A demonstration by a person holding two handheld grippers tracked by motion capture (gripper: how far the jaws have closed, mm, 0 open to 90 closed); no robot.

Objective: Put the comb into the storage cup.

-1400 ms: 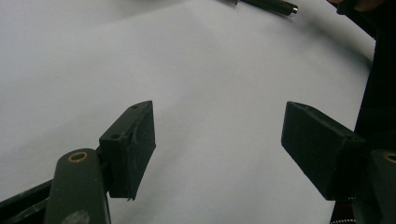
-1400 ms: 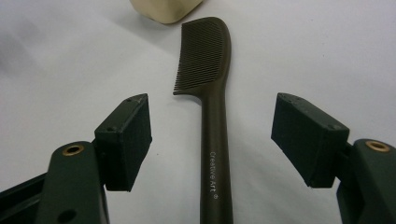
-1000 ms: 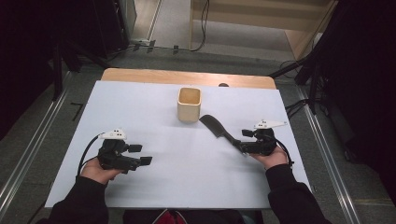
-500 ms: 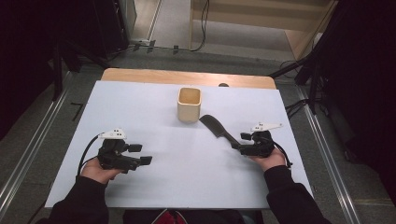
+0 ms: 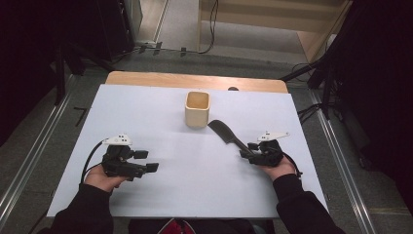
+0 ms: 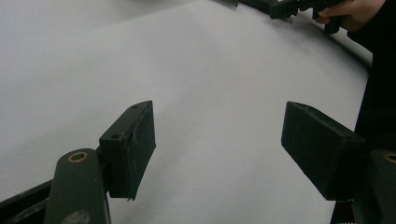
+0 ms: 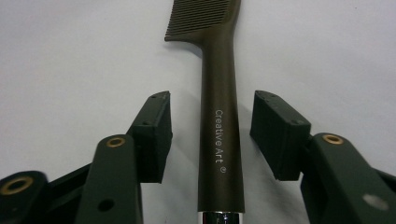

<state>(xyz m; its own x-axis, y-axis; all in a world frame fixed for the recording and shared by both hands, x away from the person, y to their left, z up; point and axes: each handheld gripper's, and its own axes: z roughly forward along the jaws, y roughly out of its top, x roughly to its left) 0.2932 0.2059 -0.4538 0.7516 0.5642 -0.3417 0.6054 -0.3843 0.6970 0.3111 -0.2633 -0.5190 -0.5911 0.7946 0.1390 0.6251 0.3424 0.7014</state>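
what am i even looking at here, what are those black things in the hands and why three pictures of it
A person sits at a table covered in white and holds a hand-operated tool in each hand; each ends in a pair of black tongs. One picture is taken from above, looking down over the person's arms. The other two come from small cameras riding on the tools, looking along each pair of jaws.

On the table stand a small wooden cup and, beside it, a dark comb lying flat; its handle reads "Creative Art".

The left tongs are wide open over bare table, with nothing between them. The right tongs straddle the comb's handle. Their jaws have just been closing, but a gap shows on both sides, so the comb is not yet gripped.
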